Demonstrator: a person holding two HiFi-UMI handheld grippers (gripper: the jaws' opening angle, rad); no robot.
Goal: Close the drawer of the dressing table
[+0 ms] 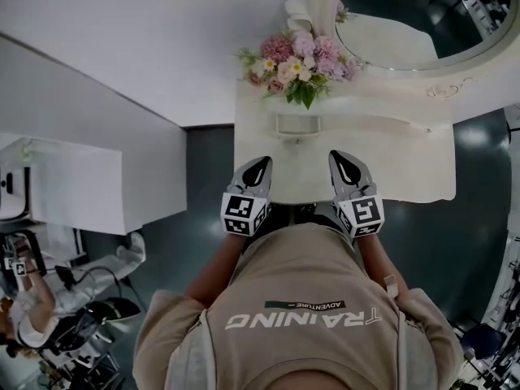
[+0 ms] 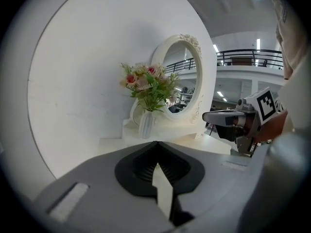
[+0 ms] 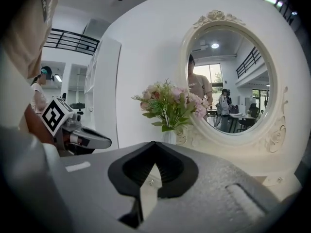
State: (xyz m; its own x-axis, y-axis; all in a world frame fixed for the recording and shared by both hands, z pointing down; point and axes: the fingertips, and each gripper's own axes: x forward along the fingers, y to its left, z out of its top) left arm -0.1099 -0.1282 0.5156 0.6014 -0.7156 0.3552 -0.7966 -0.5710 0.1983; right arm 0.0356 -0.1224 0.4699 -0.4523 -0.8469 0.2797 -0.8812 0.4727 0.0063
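Directly ahead of the person: white dressing table, its top pale and flat, dark floor showing to the left and right of it.

- Drawer: its front cannot be made out in any view; the person's torso covers the table's near edge in the head view.
- Left gripper: grey body with black ribbed pads, held over the near edge of the tabletop, left of centre. Jaws clenched tip to tip, nothing between them.
- Right gripper: same make, over the near edge just to the right, pointing the same way and apart from the left one. Jaws likewise clenched and empty. Whether either tip touches the tabletop cannot be told.
- Bouquet of pink, white and yellow flowers with green leaves: at the far side of the top, in a ribbed white vase.
- Oval mirror in an ornate white frame: upright at the far right, just beside the flowers.
- White cabinet: well to the left of the table.
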